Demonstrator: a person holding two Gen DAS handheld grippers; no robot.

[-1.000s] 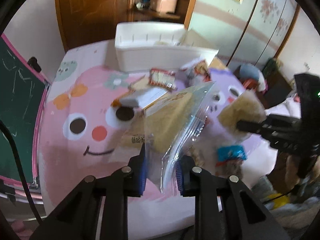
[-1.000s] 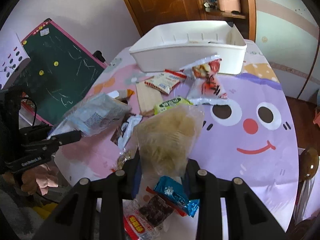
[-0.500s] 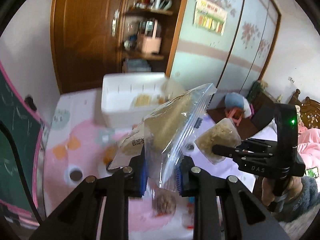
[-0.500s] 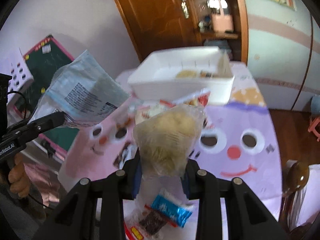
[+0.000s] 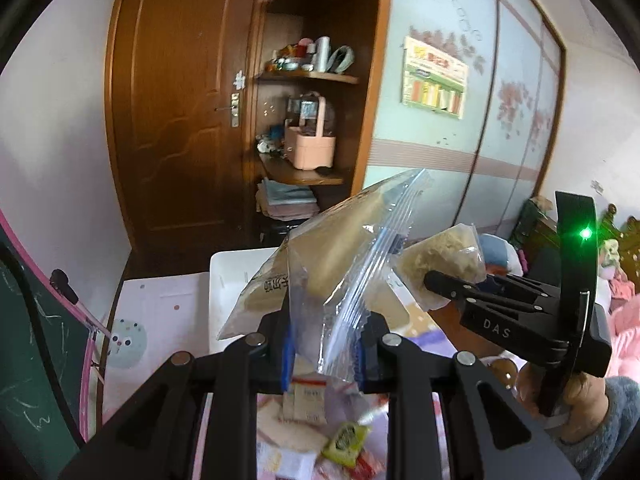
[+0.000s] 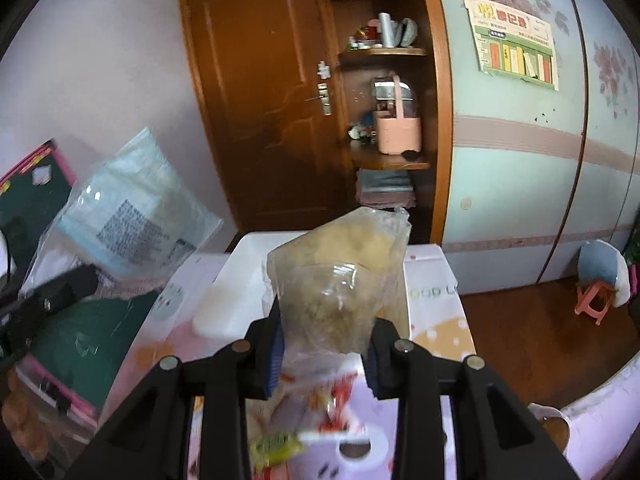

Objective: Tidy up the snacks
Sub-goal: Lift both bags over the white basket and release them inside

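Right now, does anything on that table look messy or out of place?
Yes. Snack packets lie scattered loose on the cartoon tablecloth rather than in the white bin. Each hand-held gripper, left and right, holds a bag in the air.

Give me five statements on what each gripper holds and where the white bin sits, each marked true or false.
1. The left gripper is shut on a flat clear snack bag. True.
2. The right gripper is empty. False: it is shut on a puffy bag of pale snack.
3. The white bin lies beyond the held bags, towards the wooden door. True.
4. Both bags rest on the table. False: both are held up in the air.
5. No snacks are left on the cartoon tablecloth. False: several packets lie below the grippers.
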